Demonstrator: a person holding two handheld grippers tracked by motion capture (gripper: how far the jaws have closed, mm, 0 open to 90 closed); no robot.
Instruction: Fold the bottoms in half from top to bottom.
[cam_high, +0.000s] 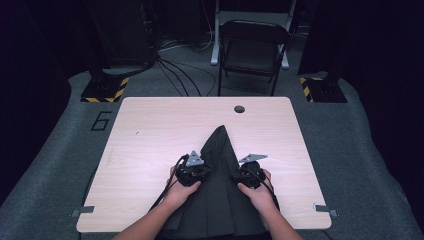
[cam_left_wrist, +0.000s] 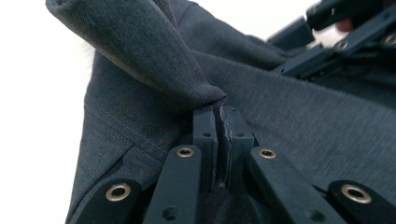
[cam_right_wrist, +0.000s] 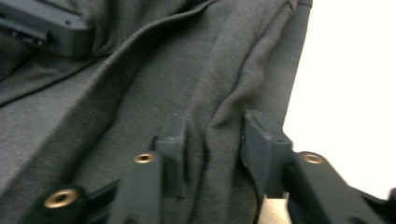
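Note:
A dark grey garment (cam_high: 220, 147) lies on the light wooden table (cam_high: 150, 130), narrowing to a point toward the far side and hanging over the near edge. My left gripper (cam_high: 202, 170) sits at the garment's left side. It is shut on a raised fold of the cloth (cam_left_wrist: 154, 56), pinched at the tips (cam_left_wrist: 219, 112). My right gripper (cam_high: 239, 175) rests on the garment's right side. Its jaws stand apart (cam_right_wrist: 215, 126), with a wrinkle of the grey cloth (cam_right_wrist: 140, 84) lying between them. The other gripper (cam_left_wrist: 336, 37) appears across the cloth.
A round hole (cam_high: 239, 109) is near the table's far edge. Beyond the table stands a dark folding chair (cam_high: 252, 50), with cables on the grey floor. Bare tabletop lies left, right and beyond the garment. The person's forearms come in from the near edge.

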